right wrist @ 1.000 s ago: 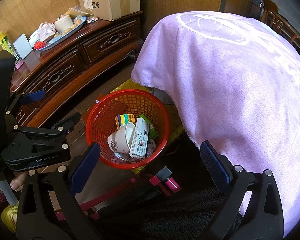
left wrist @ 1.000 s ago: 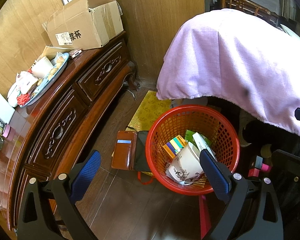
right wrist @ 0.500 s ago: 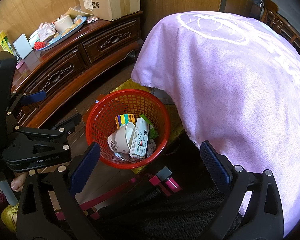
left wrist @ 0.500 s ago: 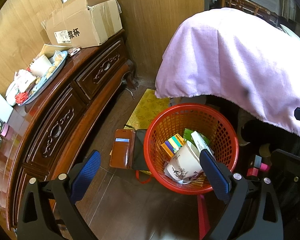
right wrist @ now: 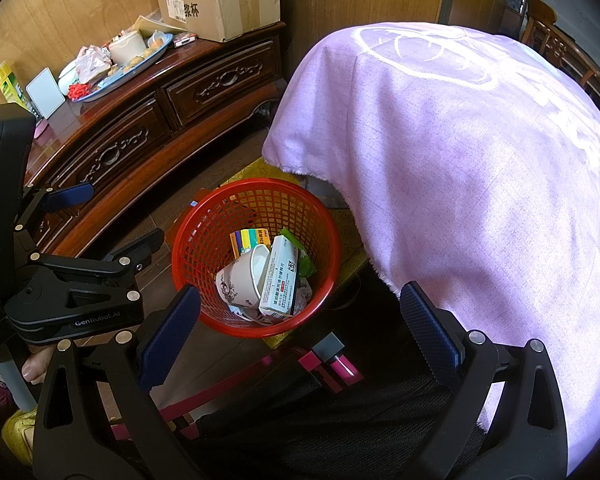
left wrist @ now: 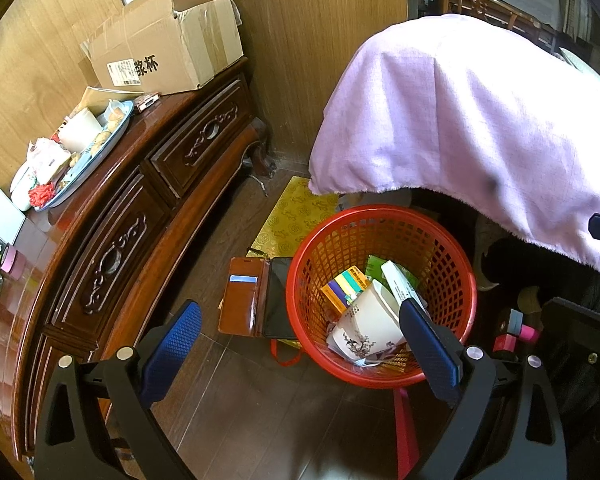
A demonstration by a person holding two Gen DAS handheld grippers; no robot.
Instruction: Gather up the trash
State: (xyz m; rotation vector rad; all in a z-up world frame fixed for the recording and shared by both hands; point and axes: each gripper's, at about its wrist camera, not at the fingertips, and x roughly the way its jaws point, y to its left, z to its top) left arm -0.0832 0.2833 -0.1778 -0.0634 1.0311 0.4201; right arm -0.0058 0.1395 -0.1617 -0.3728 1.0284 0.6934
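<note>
A red mesh basket [left wrist: 456,248] stands on the floor beside the table; it also shows in the right wrist view [right wrist: 192,248]. Inside lie a white paper cup [left wrist: 366,326], a white medicine box [right wrist: 280,280], a yellow-green box [left wrist: 346,284] and a green wrapper [right wrist: 306,266]. My left gripper [left wrist: 300,348] is open and empty, held above the floor at the basket's near left. My right gripper [right wrist: 300,332] is open and empty, above the basket's near rim. The left gripper's body [right wrist: 72,300] shows at the left of the right wrist view.
A dark wooden sideboard [left wrist: 112,240] runs along the left, holding a cardboard box [left wrist: 168,44] and a tray of items [left wrist: 80,148]. A table under a lilac cloth [right wrist: 480,152] fills the right. An open brown wallet with a phone [left wrist: 256,296] lies left of the basket.
The left wrist view has shifted slightly, so the basket and sideboard sit a little lower and to the left. The right gripper has barely moved. Both stay open.
</note>
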